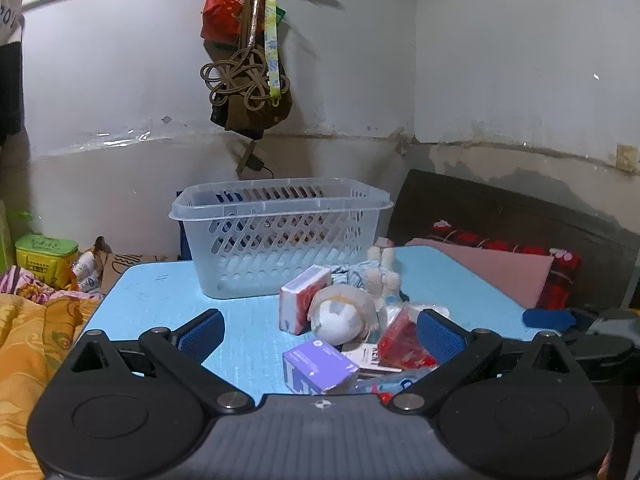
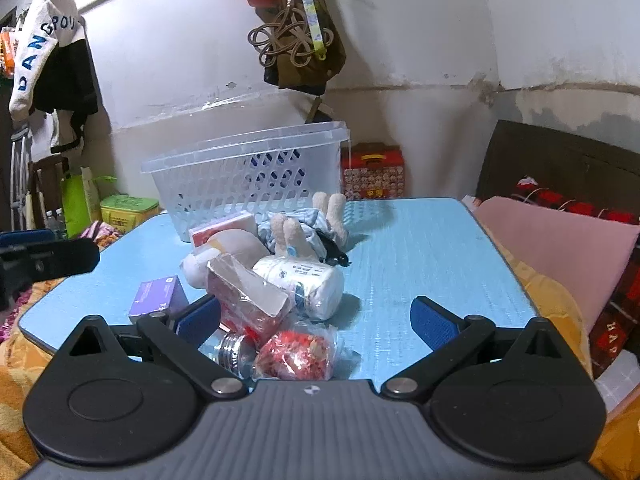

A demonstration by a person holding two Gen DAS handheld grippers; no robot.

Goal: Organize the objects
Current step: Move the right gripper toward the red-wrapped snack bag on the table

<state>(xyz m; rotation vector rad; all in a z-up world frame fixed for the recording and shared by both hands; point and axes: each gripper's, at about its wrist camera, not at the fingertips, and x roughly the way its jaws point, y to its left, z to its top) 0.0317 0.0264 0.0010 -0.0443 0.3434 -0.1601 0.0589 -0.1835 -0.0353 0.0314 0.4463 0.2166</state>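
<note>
Nearest the left wrist camera, the left gripper (image 1: 320, 332) is seen with its blue pads set wide apart and nothing held between them. Just ahead of it, between the fingers, a purple box (image 1: 318, 366) lies on the blue table (image 1: 160, 292); beyond that a white ball (image 1: 342, 316) and a pink-and-white pack (image 1: 304, 298) are heaped together, and a red packet (image 1: 402, 342) sits just inside the right finger. Farther ahead the basket (image 1: 280, 236) stands upright, and little can be made out inside it. Judged from this, sorting has barely begun: the pile is still on the table and a first pick is being lined up. The purple box looks the easiest target, calling for a short advance and a closing of the jaws across its sides. In the right wrist view, the right gripper (image 2: 316, 322) is likewise spread and empty. Close in front of it a red bag (image 2: 296, 354) and a metal lid (image 2: 234, 352) are shown, neither clearly seen from the left. A white roll (image 2: 304, 280) and a plush toy (image 2: 304, 224) lie farther ahead, plainer here, and the left gripper's finger appears far to the left.
</note>
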